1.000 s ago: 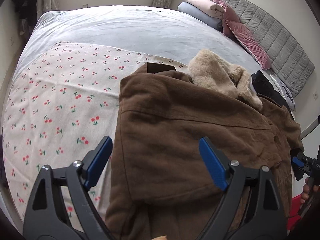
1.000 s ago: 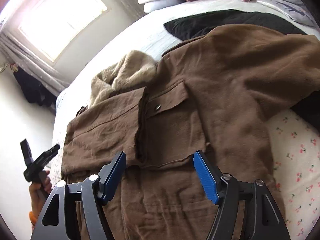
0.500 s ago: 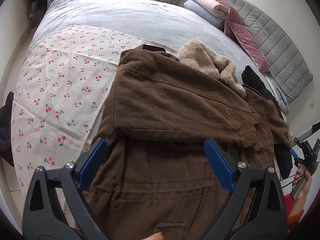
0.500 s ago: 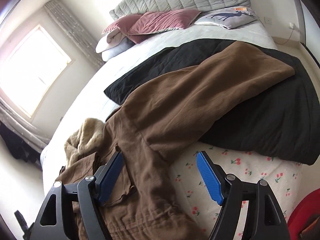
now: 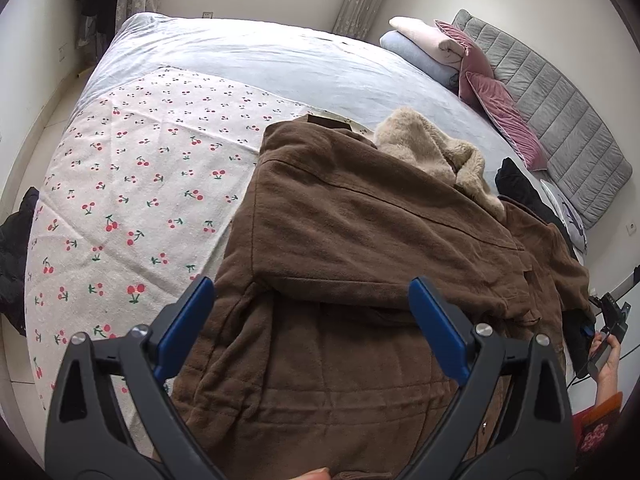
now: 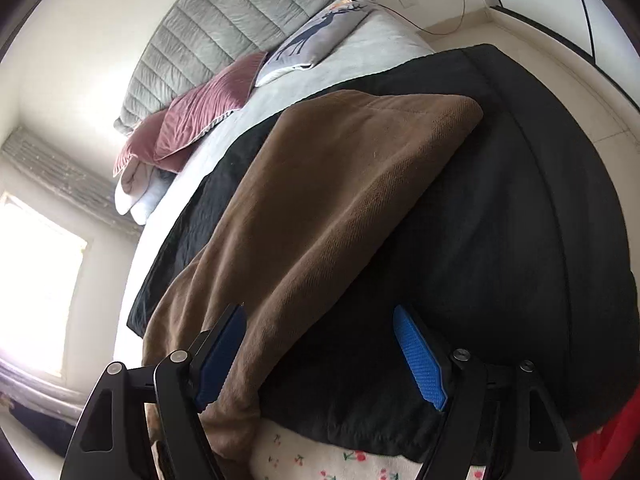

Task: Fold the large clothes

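A large brown jacket (image 5: 360,264) with a beige furry hood (image 5: 436,156) lies on the cherry-print sheet (image 5: 132,200); its left sleeve is folded over the body. My left gripper (image 5: 312,328) is open and empty, hovering above the jacket's lower body. In the right wrist view the jacket's other sleeve (image 6: 320,208) stretches out over a black garment (image 6: 500,240). My right gripper (image 6: 320,356) is open and empty, low over the base of that sleeve. The right gripper also shows in the left wrist view (image 5: 608,320), held at the bed's right edge.
Grey bedcover (image 5: 248,56) beyond the sheet. Pink cushions (image 5: 496,108), folded blankets (image 5: 424,48) and a grey headboard (image 5: 560,112) at the far right. A deer-print pillow (image 6: 320,36) lies near the headboard. Dark clothes (image 5: 12,256) hang off the bed's left edge.
The left gripper has drawn back and up, leaving the folded sleeve. The right gripper has swung right from the jacket's chest and dropped low over the outstretched sleeve. Both stayed open.
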`<action>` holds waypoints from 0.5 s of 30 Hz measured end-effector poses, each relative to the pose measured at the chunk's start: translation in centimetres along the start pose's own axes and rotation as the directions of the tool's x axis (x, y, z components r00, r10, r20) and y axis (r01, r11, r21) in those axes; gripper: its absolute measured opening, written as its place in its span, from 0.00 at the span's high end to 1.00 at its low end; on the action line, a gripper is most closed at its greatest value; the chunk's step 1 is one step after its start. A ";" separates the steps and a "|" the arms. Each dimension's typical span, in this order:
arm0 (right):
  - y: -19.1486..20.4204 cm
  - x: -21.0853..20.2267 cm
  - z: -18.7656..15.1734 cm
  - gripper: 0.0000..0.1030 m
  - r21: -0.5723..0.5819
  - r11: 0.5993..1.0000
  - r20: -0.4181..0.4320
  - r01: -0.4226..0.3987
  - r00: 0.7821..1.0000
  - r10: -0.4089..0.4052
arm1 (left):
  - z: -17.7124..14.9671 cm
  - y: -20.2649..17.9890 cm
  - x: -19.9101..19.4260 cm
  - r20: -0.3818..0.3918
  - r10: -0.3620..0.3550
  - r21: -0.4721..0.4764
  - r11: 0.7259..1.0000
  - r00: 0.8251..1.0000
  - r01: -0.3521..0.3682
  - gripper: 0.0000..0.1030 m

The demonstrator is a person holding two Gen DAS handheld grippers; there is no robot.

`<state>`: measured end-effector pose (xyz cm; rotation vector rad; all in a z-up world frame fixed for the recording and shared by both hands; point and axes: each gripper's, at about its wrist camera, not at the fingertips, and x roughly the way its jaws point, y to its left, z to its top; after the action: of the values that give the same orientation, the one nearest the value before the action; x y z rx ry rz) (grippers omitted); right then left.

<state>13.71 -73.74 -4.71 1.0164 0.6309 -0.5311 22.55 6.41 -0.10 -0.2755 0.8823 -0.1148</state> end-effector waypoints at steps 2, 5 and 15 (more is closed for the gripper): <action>0.9 0.8 0.7 0.25 -0.040 0.999 0.021 0.037 0.999 -0.037 | -0.2 -0.3 0.2 0.001 -0.006 0.011 1.000 1.000 0.006 0.05; 2.5 1.8 1.6 0.27 -0.112 0.990 0.038 0.090 0.996 -0.087 | -0.4 -0.5 0.7 -0.015 -0.022 0.014 1.000 1.000 0.022 0.05; 6.0 -0.1 1.3 0.93 -0.226 0.972 0.118 0.060 0.992 -0.034 | -0.4 -0.8 0.5 -0.019 -0.060 0.011 0.998 0.998 0.060 0.05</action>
<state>17.94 -72.34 -0.47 0.7495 0.6012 -0.5402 22.52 5.43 -0.49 -0.2906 0.8920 -0.1781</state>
